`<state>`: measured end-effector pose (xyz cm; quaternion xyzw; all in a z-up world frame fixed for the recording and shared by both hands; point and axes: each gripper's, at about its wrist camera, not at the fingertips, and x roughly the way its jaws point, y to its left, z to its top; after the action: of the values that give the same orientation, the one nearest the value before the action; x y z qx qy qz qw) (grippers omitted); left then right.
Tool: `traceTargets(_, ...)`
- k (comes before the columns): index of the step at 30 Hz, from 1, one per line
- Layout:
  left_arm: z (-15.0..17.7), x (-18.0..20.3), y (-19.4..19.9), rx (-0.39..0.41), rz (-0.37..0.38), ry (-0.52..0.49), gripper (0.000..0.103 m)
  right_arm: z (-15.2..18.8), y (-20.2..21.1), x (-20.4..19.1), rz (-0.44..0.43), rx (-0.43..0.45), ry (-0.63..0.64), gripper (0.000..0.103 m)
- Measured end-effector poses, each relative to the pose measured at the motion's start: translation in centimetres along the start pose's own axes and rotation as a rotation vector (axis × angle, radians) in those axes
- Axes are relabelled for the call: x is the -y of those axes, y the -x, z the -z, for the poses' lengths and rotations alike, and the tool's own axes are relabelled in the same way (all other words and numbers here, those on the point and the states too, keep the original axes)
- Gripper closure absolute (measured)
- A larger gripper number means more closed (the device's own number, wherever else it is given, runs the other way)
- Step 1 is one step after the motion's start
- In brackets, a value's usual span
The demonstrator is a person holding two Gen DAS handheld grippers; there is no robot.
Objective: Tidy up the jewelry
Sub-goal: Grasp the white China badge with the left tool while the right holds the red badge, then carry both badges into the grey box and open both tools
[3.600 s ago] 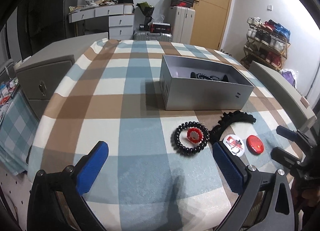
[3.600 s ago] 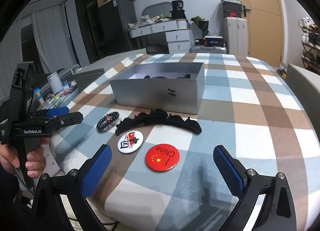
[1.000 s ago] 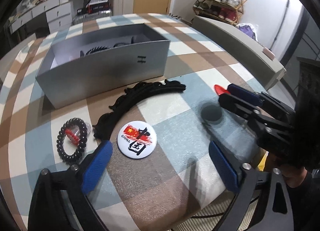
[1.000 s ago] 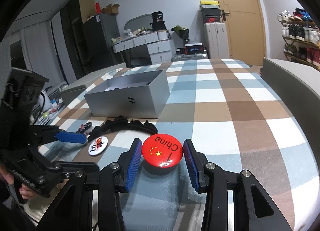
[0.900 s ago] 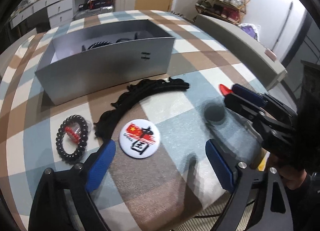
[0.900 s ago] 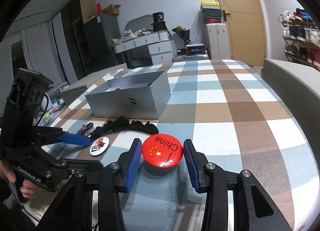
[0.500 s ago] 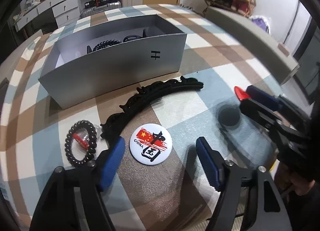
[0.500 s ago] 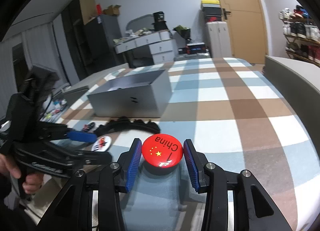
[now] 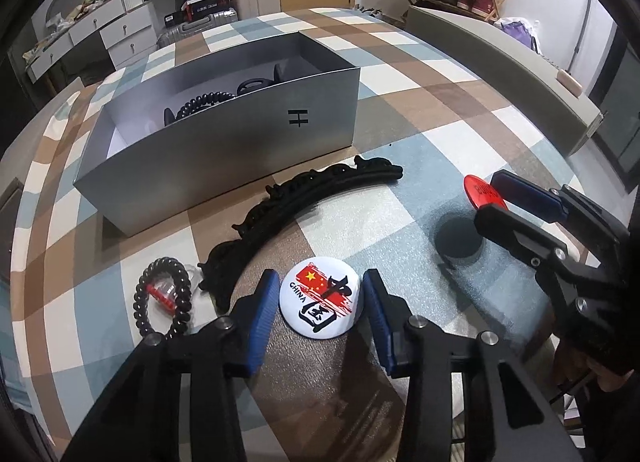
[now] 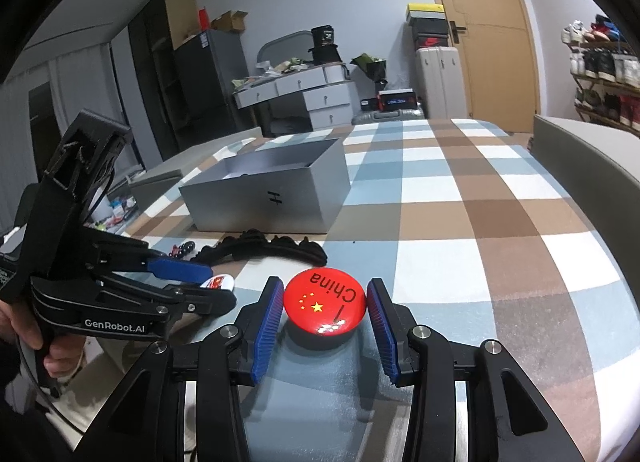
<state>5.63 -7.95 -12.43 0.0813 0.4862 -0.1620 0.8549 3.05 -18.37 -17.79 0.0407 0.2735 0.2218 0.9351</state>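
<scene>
The left tool [image 9: 320, 304] is closing around a glossy round white badge [image 9: 320, 299] lying on the checked cloth [image 9: 420, 134]. The right tool [image 10: 325, 304] clenches a domed red badge [image 10: 325, 305]. A matte grey cardboard box [image 9: 240, 142] stands beyond a scalloped black hair clip [image 9: 304, 198].

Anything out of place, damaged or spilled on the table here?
Nothing stands out. The grey box sits upright and open; the black hair clip and coil hair tie lie flat on the checked cloth. Each gripper has a badge between its fingers, white and red, undamaged.
</scene>
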Motion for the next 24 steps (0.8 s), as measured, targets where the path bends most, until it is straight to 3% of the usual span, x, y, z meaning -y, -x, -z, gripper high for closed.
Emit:
traceTargets(7, 0.2, 0.2, 2.3, 0.078, 0.031, 0.0, 0.066, -0.2, 0.7, -0.2, -0.065, 0.045, 0.001, 0.061)
traceTargets(15, -0.9, -2.3, 5.5, 0.209, 0.077, 0.076, 0.066, -1.0, 1.3, -0.8, -0.064, 0.079, -0.007, 0.061)
traceTargets(24, -3.6, -7.0, 7.6, 0.35, 0.065, 0.167, 0.066, -7.0, 1.0, -2.8, -0.159, 0.109, -0.006, 0.061)
